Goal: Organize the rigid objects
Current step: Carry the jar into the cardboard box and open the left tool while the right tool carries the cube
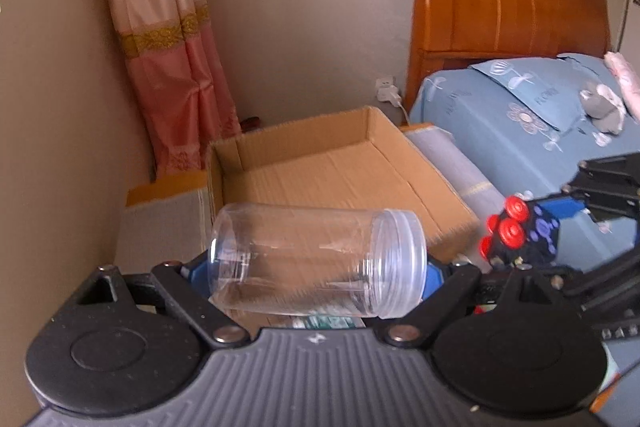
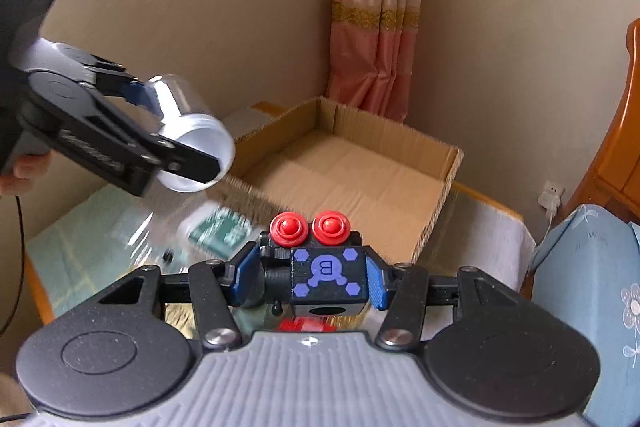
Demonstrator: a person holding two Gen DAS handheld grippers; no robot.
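1. Left wrist view: the left gripper (image 1: 318, 273) has its fingers spread wide around a clear plastic jar (image 1: 316, 261), held sideways in the air in front of the open cardboard box (image 1: 340, 163) (nothing visible in it). At right, the right gripper (image 1: 532, 243) carries the black toy block (image 1: 520, 235).

2. Right wrist view: the right gripper (image 2: 310, 281) has its fingers closed tightly on the black toy block (image 2: 326, 277) with red knobs, above the surface (image 2: 80, 239) near the box (image 2: 360, 167)

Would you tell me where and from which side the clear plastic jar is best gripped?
Grip the clear plastic jar by its two ends, base and mouth rim, coming from the side, as the left gripper does now. It lies sideways, so both flat ends face the pads, and those ends probably flex less than the thin smooth wall.
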